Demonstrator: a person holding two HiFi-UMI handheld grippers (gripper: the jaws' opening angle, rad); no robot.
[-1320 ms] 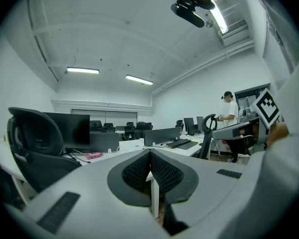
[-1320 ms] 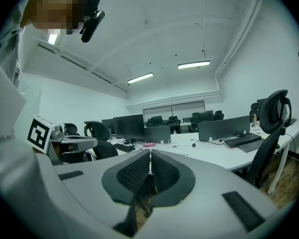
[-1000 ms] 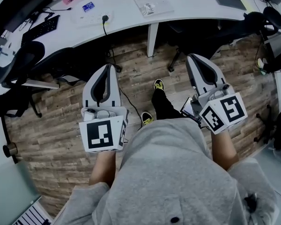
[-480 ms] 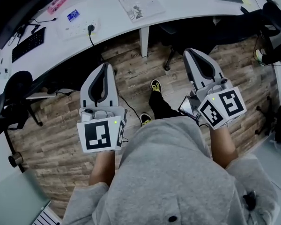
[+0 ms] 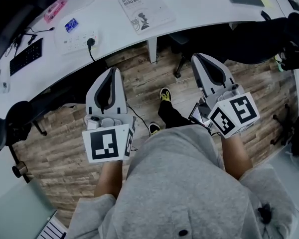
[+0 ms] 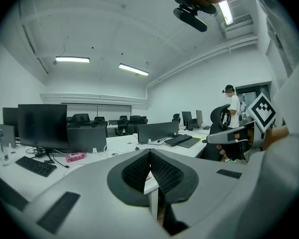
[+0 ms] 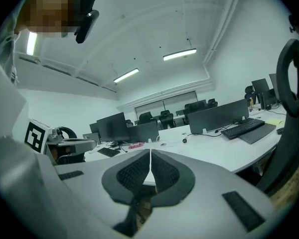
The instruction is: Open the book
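Note:
The book (image 5: 145,10) lies closed on the white desk (image 5: 199,4), its pale cover with a dark drawing facing up. My left gripper (image 5: 112,70) is held over the wooden floor, short of the desk's edge and below-left of the book. It is shut and holds nothing. My right gripper (image 5: 196,58) is also shut and empty, below-right of the book, pointing at the desk. In the left gripper view the left gripper (image 6: 150,153) has its padded tips meeting. The right gripper view shows the same of the right gripper (image 7: 150,152).
A power strip (image 5: 79,40), a blue card (image 5: 70,25), a pink item (image 5: 55,10) and a keyboard (image 5: 24,57) lie on the desk left of the book. A desk leg (image 5: 152,49) stands under it. Black office chairs (image 5: 15,123) flank me; my shoe (image 5: 165,92) is on the floor.
Both grippers have moved forward toward the desk, still shut. In the head view the desk and book have slid left and nearer.

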